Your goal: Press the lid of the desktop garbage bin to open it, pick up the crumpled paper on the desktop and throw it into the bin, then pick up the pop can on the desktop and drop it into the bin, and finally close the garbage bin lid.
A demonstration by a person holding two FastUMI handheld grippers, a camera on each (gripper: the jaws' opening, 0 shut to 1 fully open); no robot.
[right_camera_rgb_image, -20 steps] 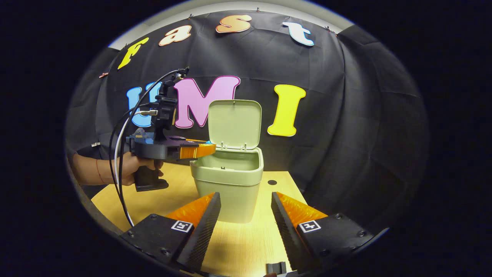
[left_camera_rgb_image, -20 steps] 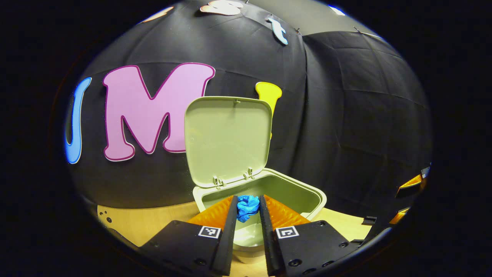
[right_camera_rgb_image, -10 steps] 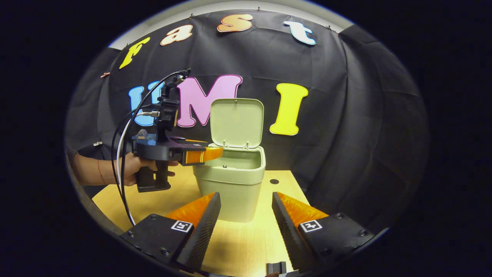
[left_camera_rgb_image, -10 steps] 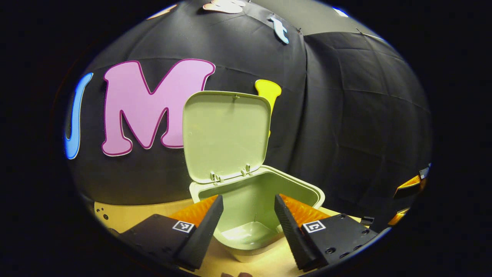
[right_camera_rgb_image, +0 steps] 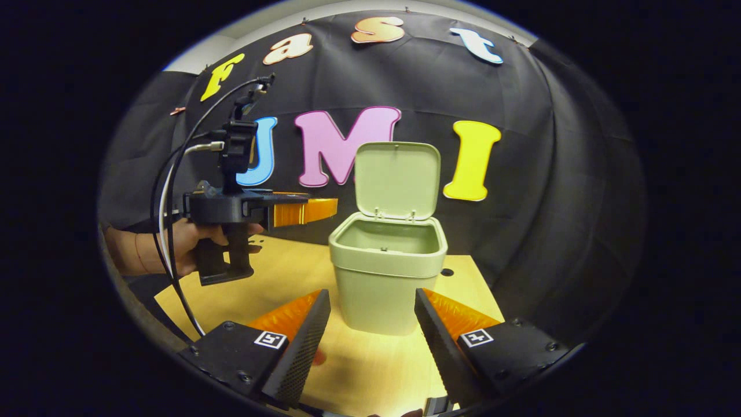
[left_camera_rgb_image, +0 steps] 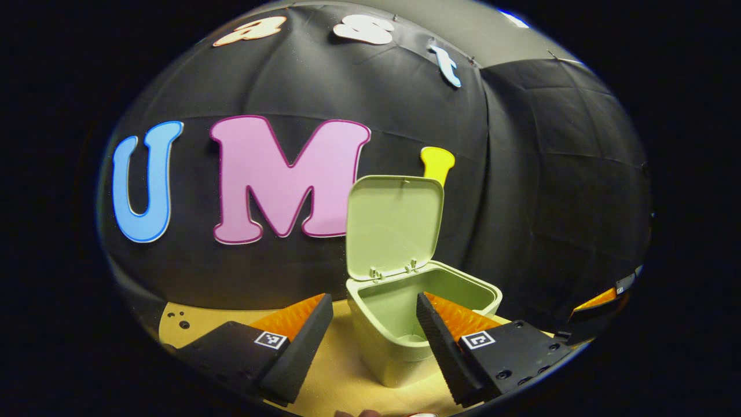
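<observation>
The pale green bin point(right_camera_rgb_image: 385, 289) stands on the wooden table point(right_camera_rgb_image: 278, 278) with its lid point(right_camera_rgb_image: 396, 179) swung up and upright. In the left gripper view the bin point(left_camera_rgb_image: 399, 330) sits just ahead and a little right, lid point(left_camera_rgb_image: 393, 226) raised. My left gripper point(left_camera_rgb_image: 373, 298) is open with nothing between its fingers. In the right gripper view a hand holds it point(right_camera_rgb_image: 330, 207) in the air left of the bin's rim and apart from it. My right gripper point(right_camera_rgb_image: 371, 292) is open and low in front of the bin. A small reddish patch point(right_camera_rgb_image: 318, 358) shows by its left finger.
The black cloth wall rises close behind the bin. The table point(left_camera_rgb_image: 341, 370) carries a small dark hole point(right_camera_rgb_image: 446, 271) right of the bin and several small holes point(left_camera_rgb_image: 179, 320) at its far left. The right gripper's fingers point(left_camera_rgb_image: 596, 298) show at the far right in the left gripper view.
My left gripper opened over the bin and the blue crumpled paper left its fingers. It then drew back and left, away from the rim. My right gripper shifted slightly left.
</observation>
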